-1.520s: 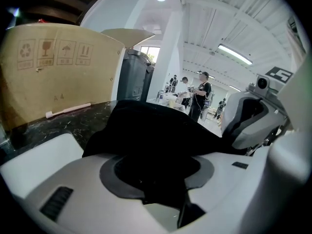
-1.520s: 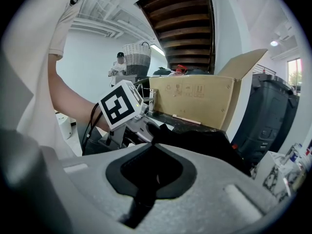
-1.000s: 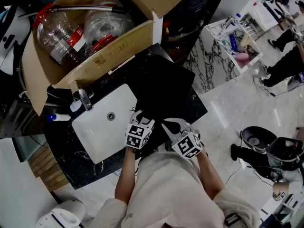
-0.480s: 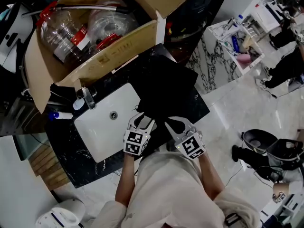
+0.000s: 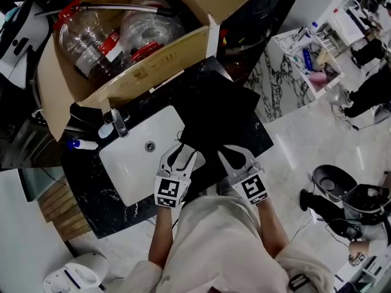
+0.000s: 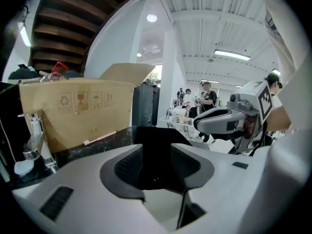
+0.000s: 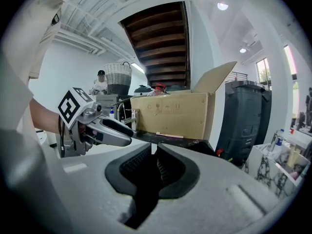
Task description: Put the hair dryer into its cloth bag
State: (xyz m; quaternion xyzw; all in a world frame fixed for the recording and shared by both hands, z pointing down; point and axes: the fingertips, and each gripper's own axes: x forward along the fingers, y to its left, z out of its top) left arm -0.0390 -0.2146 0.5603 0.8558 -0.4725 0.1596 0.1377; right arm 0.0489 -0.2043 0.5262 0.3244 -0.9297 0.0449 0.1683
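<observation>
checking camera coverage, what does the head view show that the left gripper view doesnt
Only the head view: the white rectangular sink and the left gripper's marker cube. Only the left gripper view: distant people, and the black cloth bag's edge between its jaws, which have just been closing. Both: the brown cardboard box, chrome faucet, right gripper.

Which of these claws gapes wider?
The left gripper: its jaws, though they have just closed further, stand apart with the black cloth bag between; the right gripper's nearly meet.

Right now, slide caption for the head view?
Left gripper and right gripper pinch the black bag beside the sink; left jaws just closed further.
</observation>
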